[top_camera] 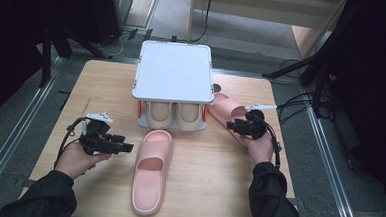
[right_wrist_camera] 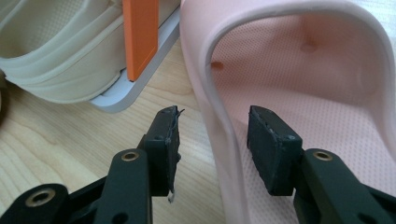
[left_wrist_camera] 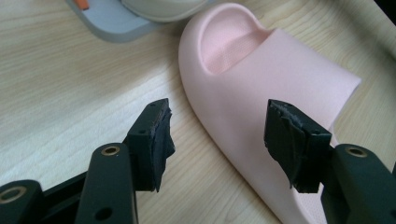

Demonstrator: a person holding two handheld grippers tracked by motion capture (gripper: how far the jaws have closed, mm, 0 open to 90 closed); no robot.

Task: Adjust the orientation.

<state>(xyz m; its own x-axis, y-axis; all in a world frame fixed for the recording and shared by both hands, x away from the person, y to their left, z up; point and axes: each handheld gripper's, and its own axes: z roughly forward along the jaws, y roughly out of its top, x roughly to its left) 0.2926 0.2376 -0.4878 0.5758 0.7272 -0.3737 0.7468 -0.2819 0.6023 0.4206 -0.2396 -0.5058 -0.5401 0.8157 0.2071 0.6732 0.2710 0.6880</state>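
Note:
One pink slipper lies lengthwise on the wooden table in front of the rack. My left gripper hovers just left of it, open; in the left gripper view the jaws stand wide with the slipper's strap ahead and to the right, untouched. A second pink slipper lies slanted beside the rack's right side. My right gripper is at its near end, open. In the right gripper view its jaws straddle that slipper's side wall, with a gap at each pad.
A small shoe rack with a white top stands at the table's back middle, with a pair of beige slippers on its lower shelf. Its orange post and grey base are close to the left of my right gripper.

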